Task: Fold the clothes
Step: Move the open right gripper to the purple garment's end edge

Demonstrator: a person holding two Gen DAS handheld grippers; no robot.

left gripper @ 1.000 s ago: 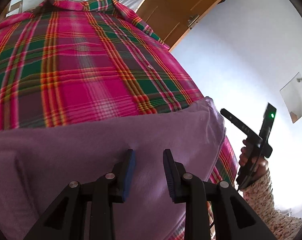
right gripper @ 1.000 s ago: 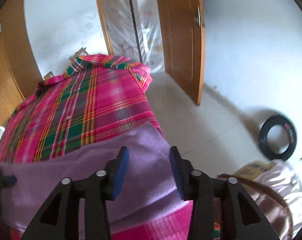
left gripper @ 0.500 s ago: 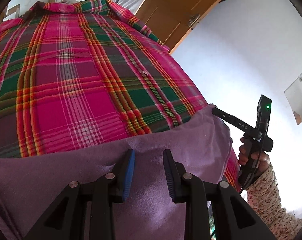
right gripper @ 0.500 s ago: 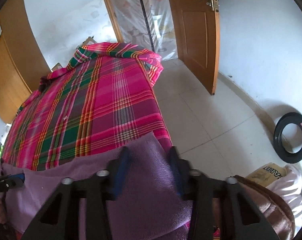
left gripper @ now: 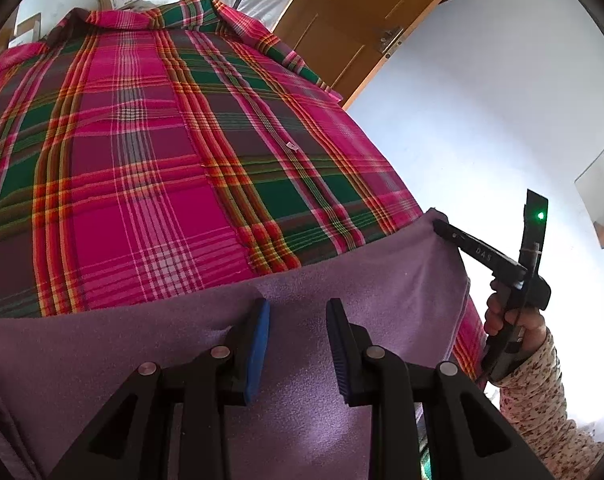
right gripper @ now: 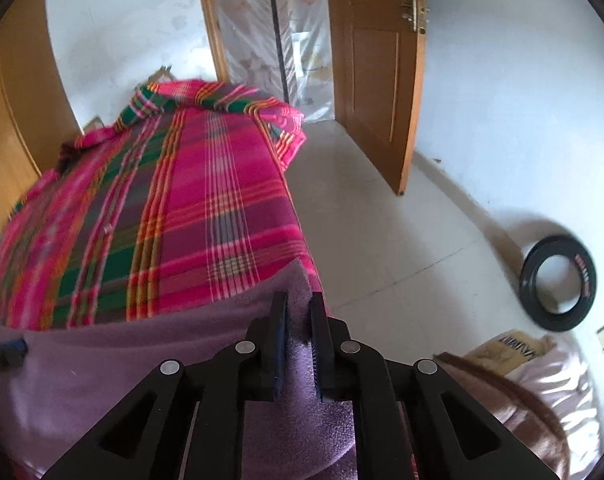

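Right tongs (right gripper: 298, 312) have closed on purple garment (right gripper: 142, 360).

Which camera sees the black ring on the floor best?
The right wrist view. The black ring leans against the white wall there, whole and unblocked. The left wrist view doesn't show it at all, only the plaid bedcover and purple cloth.

Bright daylight, white wall (left gripper: 481, 92) nearly blown out; strong fisheye bending, dark vignetted corners; plaid bedspread (right gripper: 82, 216) motion-blurred at left in right-wrist view.
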